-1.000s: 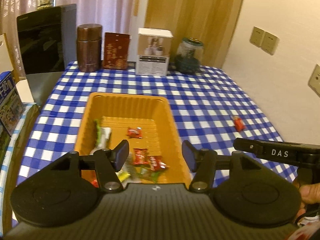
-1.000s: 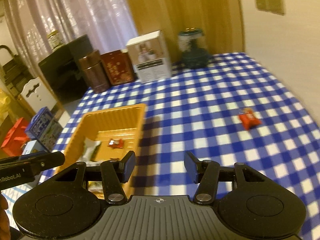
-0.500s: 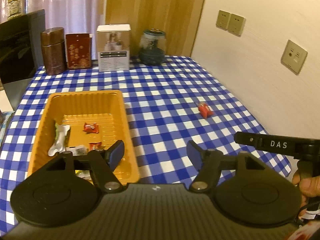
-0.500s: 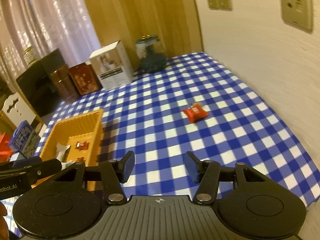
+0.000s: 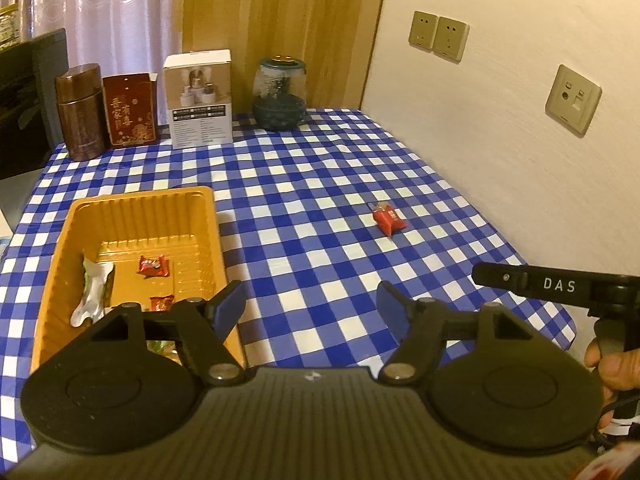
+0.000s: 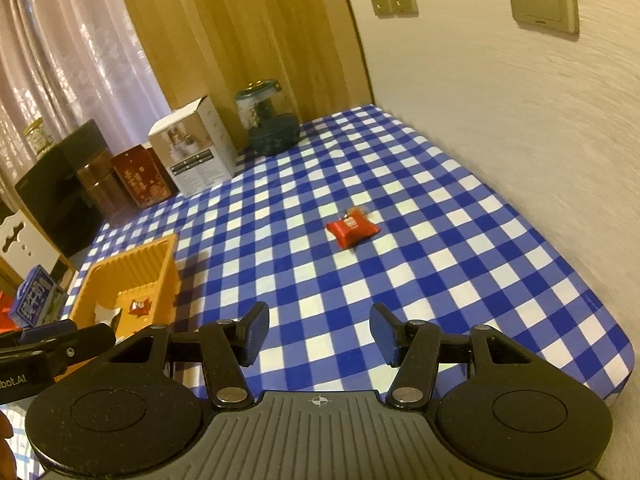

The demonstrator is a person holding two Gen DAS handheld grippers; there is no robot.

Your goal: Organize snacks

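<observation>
The left hand-held gripper (image 5: 310, 306) is wide open and holds nothing; its two flat blue pads stand well apart above the checked cloth. The right hand-held gripper (image 6: 318, 338) is likewise wide open and empty, with both pads (image 6: 256, 336) clear of any object.

The tabletop (image 5: 320, 184) carries a smooth blue-and-white checked cloth. One loose candy (image 6: 352, 230), a pillow-shaped packet in glossy red wrapper with twisted ends, lies flat on the cloth ahead of the right hand-held gripper, slightly right of its centre line and well apart from its pads. In the left wrist view the same candy (image 5: 389, 219) lies ahead and to the right.

A rectangular orange plastic tray (image 5: 136, 208) with ribbed walls and rounded corners sits ahead-left of both hand-held grippers. Its near end lies under the left finger of the left hand-held gripper. Inside it lie two red wrapped candies (image 5: 152, 266) and a crinkled silver-and-green wrapper (image 5: 93, 296).

At the far edge stand, left to right, a brown cylindrical tin (image 5: 80, 112), a dark red carton (image 5: 129, 110), a white box (image 5: 199, 98) and a glass jar (image 5: 280, 94) with a dark base.
</observation>
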